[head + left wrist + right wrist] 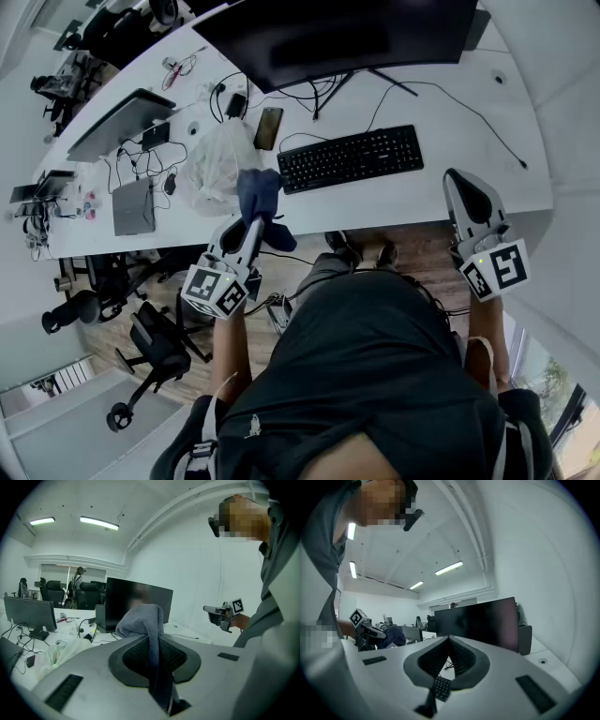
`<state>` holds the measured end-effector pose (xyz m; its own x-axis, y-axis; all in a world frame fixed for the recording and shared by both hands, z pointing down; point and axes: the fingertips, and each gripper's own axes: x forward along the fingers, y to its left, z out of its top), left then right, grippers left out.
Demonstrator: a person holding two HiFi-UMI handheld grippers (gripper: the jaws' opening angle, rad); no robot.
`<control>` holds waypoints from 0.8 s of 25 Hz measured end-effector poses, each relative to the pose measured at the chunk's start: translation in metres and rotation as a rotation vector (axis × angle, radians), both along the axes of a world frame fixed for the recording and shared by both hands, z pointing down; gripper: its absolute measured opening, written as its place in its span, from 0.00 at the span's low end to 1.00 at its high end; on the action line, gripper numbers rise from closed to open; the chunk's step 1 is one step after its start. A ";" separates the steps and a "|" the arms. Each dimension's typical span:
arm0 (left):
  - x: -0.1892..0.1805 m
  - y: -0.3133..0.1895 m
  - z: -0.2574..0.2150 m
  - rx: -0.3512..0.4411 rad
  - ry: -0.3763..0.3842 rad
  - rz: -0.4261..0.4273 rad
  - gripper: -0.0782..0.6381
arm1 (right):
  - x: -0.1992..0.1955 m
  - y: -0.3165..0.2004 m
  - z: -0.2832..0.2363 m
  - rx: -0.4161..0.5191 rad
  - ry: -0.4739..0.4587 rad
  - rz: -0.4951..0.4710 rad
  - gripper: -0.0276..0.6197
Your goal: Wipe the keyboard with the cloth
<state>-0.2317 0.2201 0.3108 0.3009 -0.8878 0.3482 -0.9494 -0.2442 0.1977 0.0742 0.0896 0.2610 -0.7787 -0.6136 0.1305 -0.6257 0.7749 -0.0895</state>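
The left gripper (pixel 253 228) has its jaws clamped on a blue cloth (pixel 262 195), bunched over the front edge of the white worktop (pixel 412 192), just left of the black keyboard (pixel 350 157). The right gripper (pixel 458 180) hovers off the keyboard's right end, jaws closed on nothing. The cloth's lower end is hidden between the jaws. A crumpled plastic bag (pixel 214 164) and a phone (pixel 268 128) lie nearby, below a dark monitor (pixel 337 33).

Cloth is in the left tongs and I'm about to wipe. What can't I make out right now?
- Keyboard dirt: head view, too small.
- Keyboard, left gripper view: hidden behind cloth and left tongs.
- Keyboard, right gripper view: only a sliver shows between the right tongs.
- Monitor: head view, top edge cuts it off.
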 end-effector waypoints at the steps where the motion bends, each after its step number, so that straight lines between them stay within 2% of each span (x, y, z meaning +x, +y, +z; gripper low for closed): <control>1: -0.006 -0.002 0.003 0.001 -0.004 0.003 0.17 | -0.006 -0.002 0.004 -0.007 0.004 0.000 0.06; 8: -0.059 -0.023 0.030 -0.013 0.030 0.004 0.17 | -0.067 -0.018 0.003 -0.030 0.037 -0.005 0.06; 13: -0.086 -0.059 0.062 -0.008 -0.019 0.050 0.17 | -0.112 -0.028 -0.011 -0.023 0.001 -0.009 0.06; 16: -0.098 -0.081 0.109 -0.073 -0.083 0.073 0.17 | -0.127 -0.034 -0.002 -0.058 0.025 0.012 0.06; 20: -0.107 -0.112 0.184 -0.219 -0.159 0.094 0.17 | -0.136 -0.037 0.017 -0.130 0.080 0.010 0.06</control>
<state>-0.3391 0.1080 0.4948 0.3045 -0.7569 0.5782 -0.9479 -0.3006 0.1056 -0.0621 0.0525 0.2782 -0.7569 -0.5950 0.2701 -0.6421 0.7540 -0.1383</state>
